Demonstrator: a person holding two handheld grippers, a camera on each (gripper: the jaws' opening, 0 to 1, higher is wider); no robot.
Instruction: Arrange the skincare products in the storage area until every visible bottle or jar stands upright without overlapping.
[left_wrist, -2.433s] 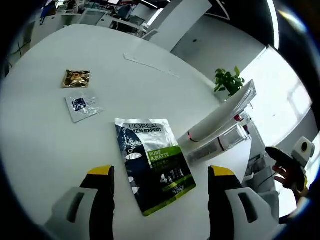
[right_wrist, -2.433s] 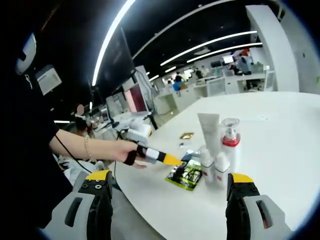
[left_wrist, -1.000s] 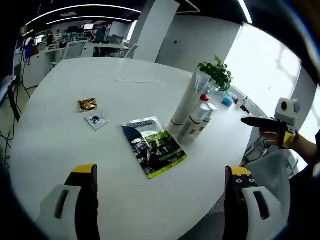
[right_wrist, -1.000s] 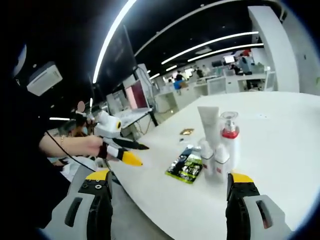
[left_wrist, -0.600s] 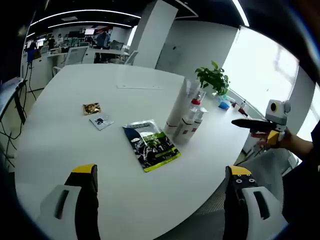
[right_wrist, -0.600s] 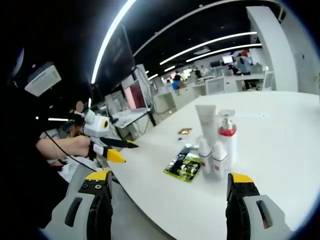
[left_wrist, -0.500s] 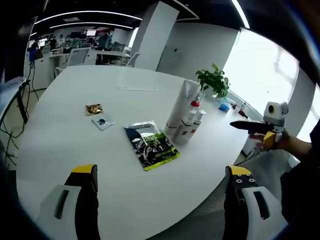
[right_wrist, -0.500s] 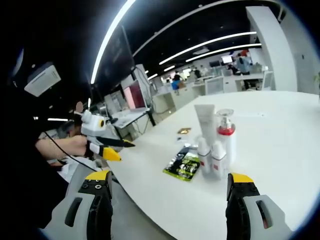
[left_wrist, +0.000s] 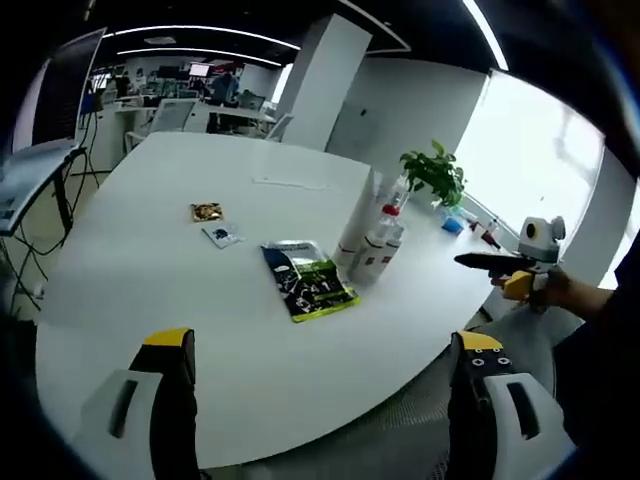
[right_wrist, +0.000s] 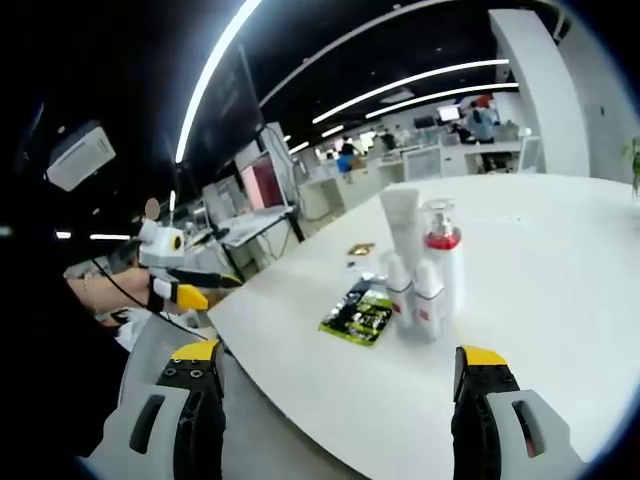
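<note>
A: Start with the left gripper view. How is the left gripper (left_wrist: 318, 345) held?

B: Its 2 yellow-tipped jaws rise from the bottom, spread wide with nothing between them, off the near edge of the white table (left_wrist: 150, 270). The skincare products (left_wrist: 372, 238) stand upright in a tight cluster past the middle of the table: a tall white tube, a pump bottle with a red collar, and 2 small white bottles, touching or nearly so. A dark-and-green sachet (left_wrist: 308, 280) lies flat just beside them on the near side. Farther off lie a small gold packet (left_wrist: 207, 211) and a small clear packet (left_wrist: 222, 235), close together. A potted plant (left_wrist: 436, 175) stands behind the cluster.

A: And the other hand?

B: The right gripper (left_wrist: 482, 262) comes in from the right, held level in a hand (left_wrist: 548, 290) with its dark jaws pointing toward the table, clear of its edge. I cannot tell how far apart they are from here.

A: Now the right gripper view.

B: The right gripper's (right_wrist: 338, 359) jaws stand wide apart and empty, short of the table (right_wrist: 560, 290). The products (right_wrist: 418, 272) stand upright near the middle, the sachet (right_wrist: 357, 311) flat to their left. At far left the left gripper (right_wrist: 218, 279) is held out level on an extended forearm, off the table.
</note>
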